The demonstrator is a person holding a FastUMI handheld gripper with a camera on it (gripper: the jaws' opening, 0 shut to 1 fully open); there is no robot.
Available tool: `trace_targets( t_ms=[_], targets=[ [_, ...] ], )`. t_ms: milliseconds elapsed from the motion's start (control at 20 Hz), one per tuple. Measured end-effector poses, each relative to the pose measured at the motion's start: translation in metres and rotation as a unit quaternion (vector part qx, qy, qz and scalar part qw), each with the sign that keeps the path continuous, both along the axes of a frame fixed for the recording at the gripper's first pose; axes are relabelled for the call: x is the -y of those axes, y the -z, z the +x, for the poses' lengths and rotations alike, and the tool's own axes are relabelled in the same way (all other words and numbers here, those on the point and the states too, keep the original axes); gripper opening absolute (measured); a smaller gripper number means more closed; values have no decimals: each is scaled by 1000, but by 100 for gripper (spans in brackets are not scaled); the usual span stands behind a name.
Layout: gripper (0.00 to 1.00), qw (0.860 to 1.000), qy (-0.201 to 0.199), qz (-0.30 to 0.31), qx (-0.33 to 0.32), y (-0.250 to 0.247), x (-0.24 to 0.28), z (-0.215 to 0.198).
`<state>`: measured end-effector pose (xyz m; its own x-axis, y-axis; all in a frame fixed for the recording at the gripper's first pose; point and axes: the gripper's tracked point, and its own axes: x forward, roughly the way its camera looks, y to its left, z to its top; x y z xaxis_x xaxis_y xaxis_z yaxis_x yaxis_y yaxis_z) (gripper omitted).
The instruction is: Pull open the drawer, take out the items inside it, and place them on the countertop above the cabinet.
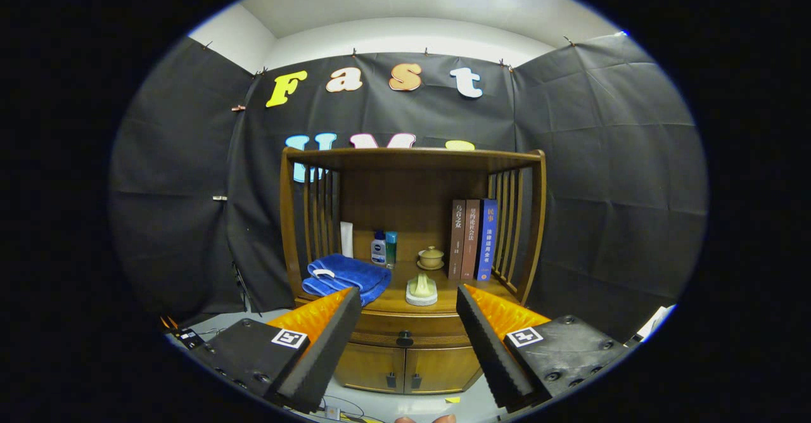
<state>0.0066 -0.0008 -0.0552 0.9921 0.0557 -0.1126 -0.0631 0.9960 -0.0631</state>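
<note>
drawer (pixel 405 331) shut, its dark knob (pixel 405 336) between the wide-spread fingers (pixel 408 340), which held nothing.
on the counter (pixel 443 296) above it lay a blue towel (pixel 345 275), a pale green ornament (pixel 421 289), two bottles (pixel 383 247), a lidded cup (pixel 431 258) and three books (pixel 474 239) with chinese spine titles too small to read; two cabinet doors (pixel 405 369) sat below.

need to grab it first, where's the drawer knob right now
In the gripper view the knob sits at the middle of the closed drawer, under the countertop and above the two cabinet doors, ahead between the open gripper fingers.
</note>
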Motion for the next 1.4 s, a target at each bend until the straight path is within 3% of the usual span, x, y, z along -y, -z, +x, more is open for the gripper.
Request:
trace_targets(
  t_ms=[450, 1400],
  targets=[
    [98, 999, 19, 25, 15, -28, 23, -28],
    [98, 1000, 15, 25, 5, -3, 5, -25]
  ],
)
